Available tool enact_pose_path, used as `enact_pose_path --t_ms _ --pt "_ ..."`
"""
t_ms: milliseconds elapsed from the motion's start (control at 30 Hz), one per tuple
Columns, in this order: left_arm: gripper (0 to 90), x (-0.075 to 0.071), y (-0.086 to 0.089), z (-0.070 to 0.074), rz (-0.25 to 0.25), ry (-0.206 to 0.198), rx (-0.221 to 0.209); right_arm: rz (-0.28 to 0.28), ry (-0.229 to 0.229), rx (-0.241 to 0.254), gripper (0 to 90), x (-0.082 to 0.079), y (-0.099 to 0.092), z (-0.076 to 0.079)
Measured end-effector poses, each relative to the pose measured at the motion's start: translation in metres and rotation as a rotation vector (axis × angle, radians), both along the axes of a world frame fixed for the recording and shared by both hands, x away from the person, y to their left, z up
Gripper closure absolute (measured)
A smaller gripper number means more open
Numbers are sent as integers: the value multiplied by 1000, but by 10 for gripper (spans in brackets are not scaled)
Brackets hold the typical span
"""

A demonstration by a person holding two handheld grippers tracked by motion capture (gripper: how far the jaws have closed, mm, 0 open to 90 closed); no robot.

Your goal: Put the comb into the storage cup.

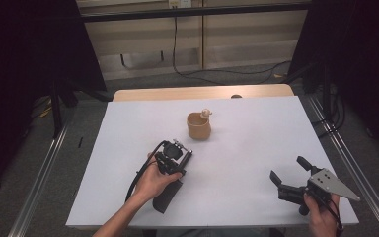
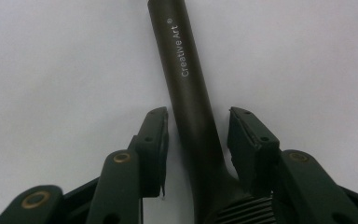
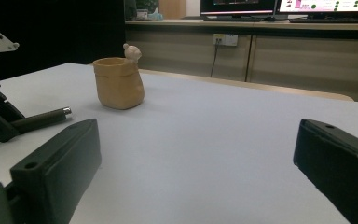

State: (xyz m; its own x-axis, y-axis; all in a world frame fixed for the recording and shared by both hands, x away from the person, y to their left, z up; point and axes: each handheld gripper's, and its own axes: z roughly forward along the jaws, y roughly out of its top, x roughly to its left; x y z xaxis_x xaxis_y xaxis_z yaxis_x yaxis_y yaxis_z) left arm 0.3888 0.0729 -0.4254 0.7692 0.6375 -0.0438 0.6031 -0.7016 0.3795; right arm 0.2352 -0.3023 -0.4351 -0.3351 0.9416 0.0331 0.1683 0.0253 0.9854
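Black pen [image 2: 189, 88] lies on the white desk [image 1: 256, 133], short of the tan pouch [image 1: 199, 126]. My left fingers [image 2: 154, 140] straddle its barrel, narrowed, not yet pressing. Next: close, lift. Right gripper [image 3: 200, 172] rests wide, empty. Dim room, wood cabinets behind.

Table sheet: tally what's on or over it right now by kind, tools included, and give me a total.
Dark pens or brushes: 1, the Creative Art pen, between the left tool jaws, which don't look pressed on it
Tan pouch-like cups: 1, the tan cup
Hand-held tools: 2, left tool and right tool, the right one with its jaws apart
Total: 4
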Motion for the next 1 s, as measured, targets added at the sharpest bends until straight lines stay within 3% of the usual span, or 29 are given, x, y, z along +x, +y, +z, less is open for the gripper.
enact_pose_path --t_ms 233,700,833,1000 --pt "602 -2 -3 0 5 -7 23 -2 0 -5 2 0 0 0" --pt "615 -2 -2 0 33 0 5 0 0 -11 2 0 1 0" --pt "625 -3 -5 0 42 -6 13 -1 2 -9 2 0 1 0" --pt "652 0 -8 1 49 15 39 -7 -8 -12 5 0 1 0"
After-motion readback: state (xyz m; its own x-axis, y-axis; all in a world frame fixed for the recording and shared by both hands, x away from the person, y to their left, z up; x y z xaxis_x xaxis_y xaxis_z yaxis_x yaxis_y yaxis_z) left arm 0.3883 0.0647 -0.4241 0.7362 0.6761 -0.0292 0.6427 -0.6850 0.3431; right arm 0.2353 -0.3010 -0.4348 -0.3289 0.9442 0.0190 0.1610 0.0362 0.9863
